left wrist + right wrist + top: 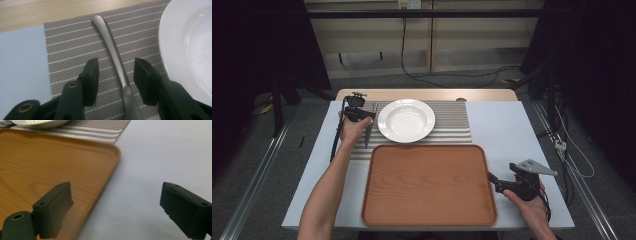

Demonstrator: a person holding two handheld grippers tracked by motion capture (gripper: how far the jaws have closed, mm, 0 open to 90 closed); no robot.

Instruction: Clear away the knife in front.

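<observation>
Cutlery handle of brushed metal lies on the striped placemat, centre frame, between the left gripper jaws, which stand apart without touching it. White plate sits at right. Right gripper gapes over the tray edge.

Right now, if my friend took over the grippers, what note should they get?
Left gripper: open, jaws either side of the utensil handle, not yet pinching it.
Right gripper: open and holding nothing, beside the tray's right edge.
Things: the utensil lies on the striped mat, left of the white plate. The tray sits in front, with nothing on it.
Done: nothing picked up yet.
Left: probably close on the utensil and lift it.
</observation>
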